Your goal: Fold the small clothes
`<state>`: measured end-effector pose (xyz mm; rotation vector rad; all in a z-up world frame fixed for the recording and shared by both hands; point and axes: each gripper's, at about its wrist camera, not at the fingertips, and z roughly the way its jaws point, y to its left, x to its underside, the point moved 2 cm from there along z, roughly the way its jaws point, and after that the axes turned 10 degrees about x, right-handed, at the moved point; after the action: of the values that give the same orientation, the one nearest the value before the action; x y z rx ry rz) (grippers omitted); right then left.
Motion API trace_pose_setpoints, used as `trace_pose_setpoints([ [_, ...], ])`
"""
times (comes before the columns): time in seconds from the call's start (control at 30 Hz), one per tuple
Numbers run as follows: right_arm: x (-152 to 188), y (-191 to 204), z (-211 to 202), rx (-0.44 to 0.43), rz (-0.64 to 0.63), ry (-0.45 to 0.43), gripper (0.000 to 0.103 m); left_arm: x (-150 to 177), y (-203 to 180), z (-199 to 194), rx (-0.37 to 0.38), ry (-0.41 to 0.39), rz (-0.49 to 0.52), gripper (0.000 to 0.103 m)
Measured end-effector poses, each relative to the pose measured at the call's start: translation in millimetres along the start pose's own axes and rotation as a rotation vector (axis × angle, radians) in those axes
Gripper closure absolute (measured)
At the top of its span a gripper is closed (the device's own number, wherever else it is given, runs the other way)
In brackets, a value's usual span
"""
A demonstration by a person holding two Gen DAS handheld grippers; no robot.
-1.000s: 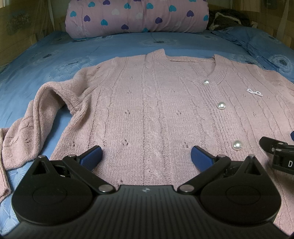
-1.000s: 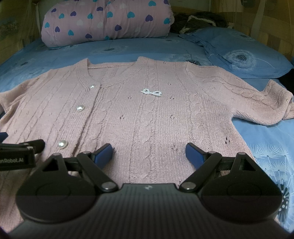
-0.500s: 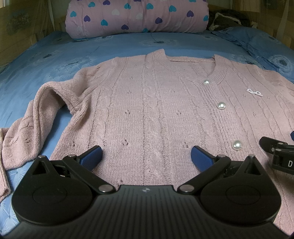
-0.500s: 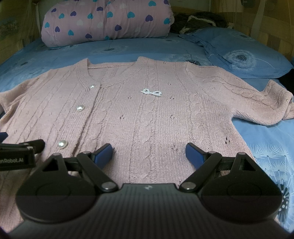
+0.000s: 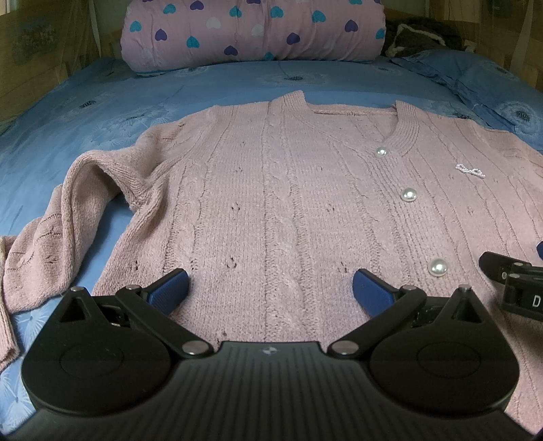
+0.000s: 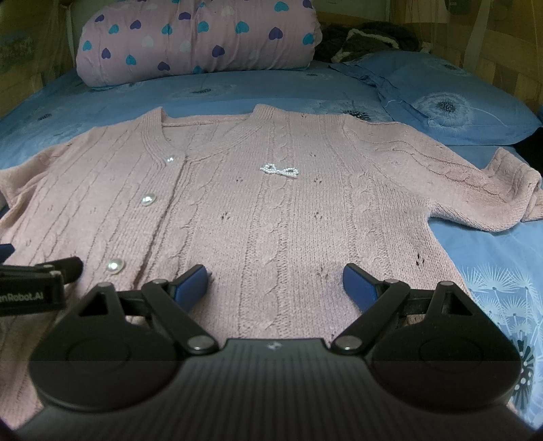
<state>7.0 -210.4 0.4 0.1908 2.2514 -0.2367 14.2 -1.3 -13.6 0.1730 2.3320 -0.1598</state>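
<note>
Both grippers, left gripper (image 5: 269, 288) and right gripper (image 6: 275, 285), hover wide open, empty, over the pink cardigan's (image 5: 288, 203) hem. You grab each sleeve, fold it inward.

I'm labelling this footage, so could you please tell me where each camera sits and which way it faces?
Left wrist: on the left gripper, angled down over the pink cardigan's left half and trailing left sleeve; its open blue fingers show, with the right gripper's edge alongside.
Right wrist: on the right gripper, angled down over the cardigan's right half and right sleeve; open fingers show.
Shared: the pearl buttons, beaded bow, heart-print bolster and blue bedsheet.
</note>
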Motion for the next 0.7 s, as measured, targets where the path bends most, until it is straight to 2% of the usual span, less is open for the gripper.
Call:
trace_pose_setpoints([
  [0.27, 1.9, -0.6, -2.1, 0.002, -0.001, 0.0, 0.013, 0.6, 1.0, 0.0, -0.001, -0.001, 0.001, 0.0],
  [0.3, 2.0, -0.9, -2.0, 0.003, 0.0, 0.001, 0.011, 0.9, 1.0, -0.1, -0.001, -0.001, 0.001, 0.0],
  [0.33, -0.1, 0.8, 0.4, 0.005, 0.001, 0.005, 0.004, 0.9, 1.0, -0.1, -0.001, -0.001, 0.001, 0.0],
  [0.37, 1.2, 0.6, 1.6, 0.006, 0.002, 0.012, 0.001, 0.9, 1.0, -0.1, -0.001, -0.002, 0.001, 0.0],
  [0.7, 1.1, -1.5, 1.9, 0.005, 0.005, 0.02, 0.0, 1.1, -0.5, -1.5, 0.001, -0.002, 0.0, 0.0],
])
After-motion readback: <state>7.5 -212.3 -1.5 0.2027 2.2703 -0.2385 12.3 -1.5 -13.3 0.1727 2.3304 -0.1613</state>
